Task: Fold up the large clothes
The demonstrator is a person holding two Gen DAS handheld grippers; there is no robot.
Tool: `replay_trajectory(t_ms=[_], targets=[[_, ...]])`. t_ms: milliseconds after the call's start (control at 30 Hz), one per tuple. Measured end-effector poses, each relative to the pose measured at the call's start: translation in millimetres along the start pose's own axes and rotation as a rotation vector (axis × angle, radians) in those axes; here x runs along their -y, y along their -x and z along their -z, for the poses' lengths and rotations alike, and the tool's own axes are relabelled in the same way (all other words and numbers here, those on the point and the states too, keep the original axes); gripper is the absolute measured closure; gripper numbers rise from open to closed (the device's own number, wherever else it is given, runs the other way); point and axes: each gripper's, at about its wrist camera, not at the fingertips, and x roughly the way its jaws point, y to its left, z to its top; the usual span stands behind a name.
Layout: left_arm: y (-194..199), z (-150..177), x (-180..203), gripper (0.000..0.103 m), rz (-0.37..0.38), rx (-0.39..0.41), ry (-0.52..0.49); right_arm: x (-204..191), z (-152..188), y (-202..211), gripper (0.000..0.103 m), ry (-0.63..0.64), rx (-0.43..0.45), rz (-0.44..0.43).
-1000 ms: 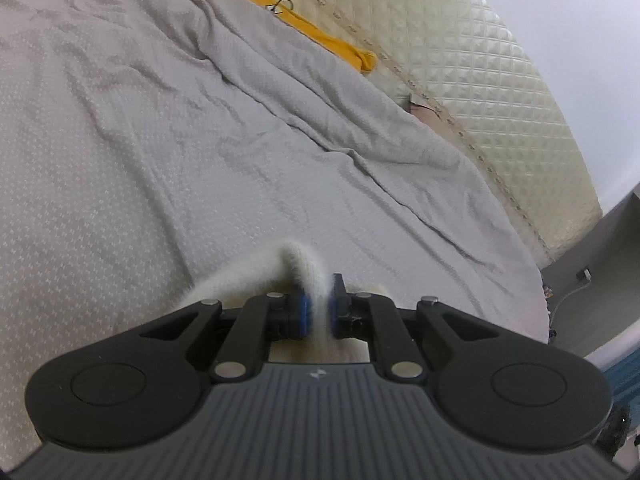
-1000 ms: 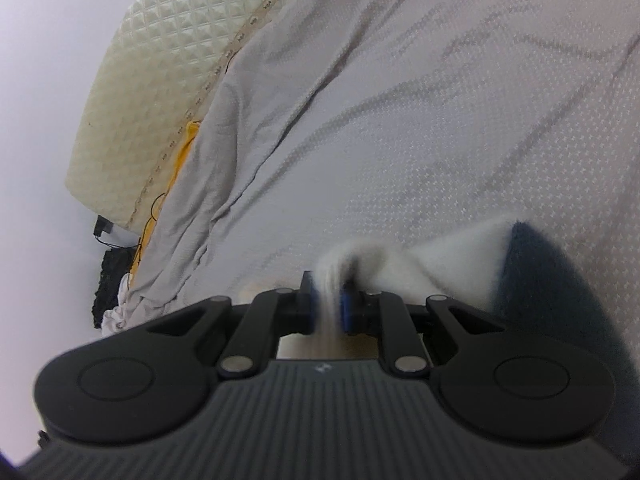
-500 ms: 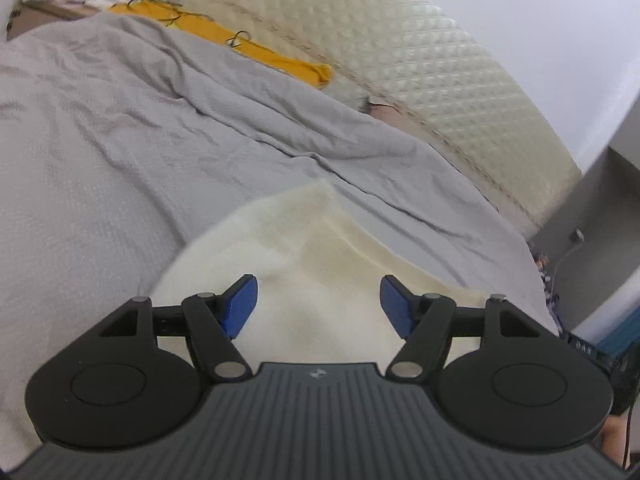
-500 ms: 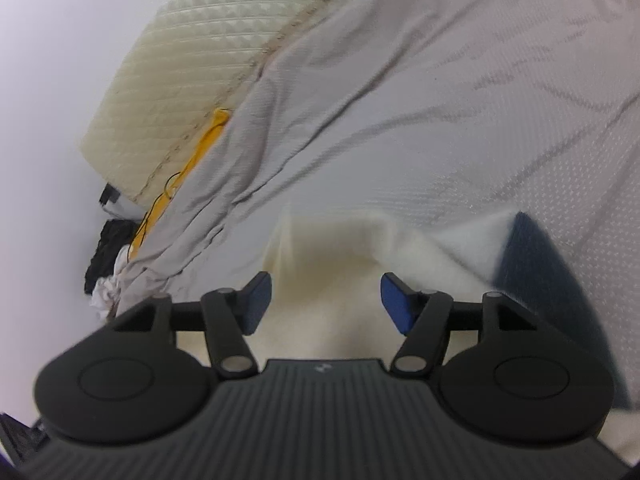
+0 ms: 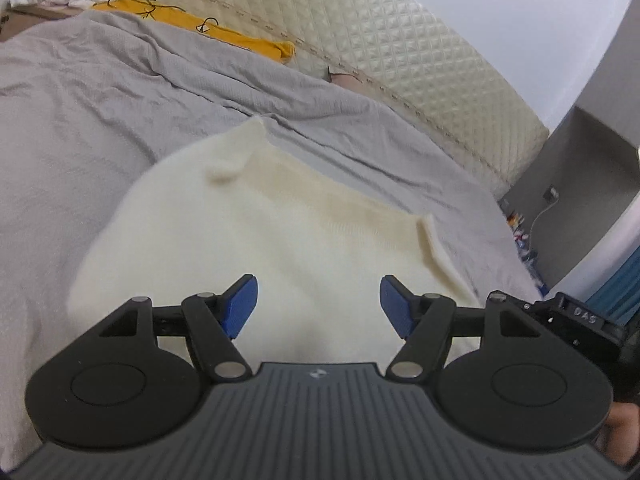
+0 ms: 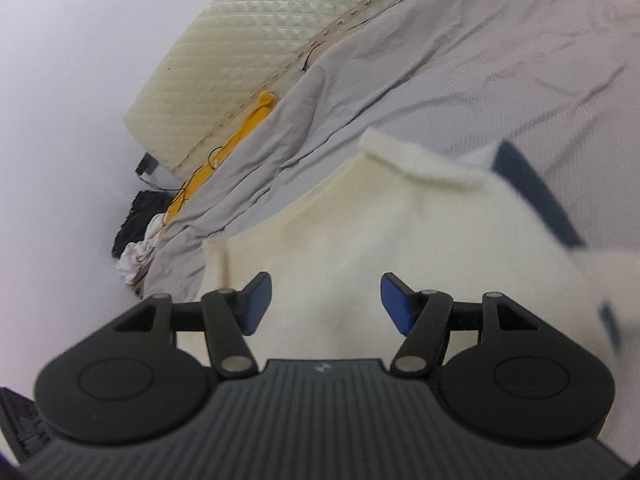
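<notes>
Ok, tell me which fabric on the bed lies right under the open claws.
The cream sweater, spread flat just ahead of both claws. The grey bedsheet lies beneath it, and the yellow cloth sits far off by the quilted headboard.

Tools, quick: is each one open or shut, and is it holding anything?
Left tool: open, holding nothing; the cream sweater lies beyond its jaws.
Right tool: open, holding nothing.

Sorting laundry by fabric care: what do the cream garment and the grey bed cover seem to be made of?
The cream garment looks like a soft knit, perhaps wool or acrylic: a matte, fuzzy surface, a thick rolled edge, and a navy band in the right wrist view. The grey bed cover looks like thin woven cotton or a blend: fine dotted texture and sharp creases. Neither fibre can be confirmed by sight.
</notes>
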Motion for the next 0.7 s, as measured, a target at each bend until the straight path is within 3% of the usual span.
replay_trajectory(t_ms=[167,433,500,633,700], targets=[[8.9,20.4,10.2,0.03,0.0,-0.018,-0.012,2.9,24.7,12.8,0.039,-0.071,-0.033,-0.007],[7.2,46.6,-3.3,0.027,0.017,-0.117,0.128,15.7,54.9,14.3,0.039,-0.266,-0.111,-0.05],[2.1,47.6,-10.4,0.027,0.021,-0.144,0.158,19.9,57.3,8.9,0.037,-0.302,-0.138,-0.06],[-8.9,48.6,-20.0,0.024,0.045,-0.188,0.223,29.2,60.8,0.1,0.022,-0.378,-0.157,-0.054],[-13.8,48.1,-22.6,0.023,0.051,-0.204,0.234,35.3,63.6,-1.0,0.022,-0.411,-0.165,-0.047]])
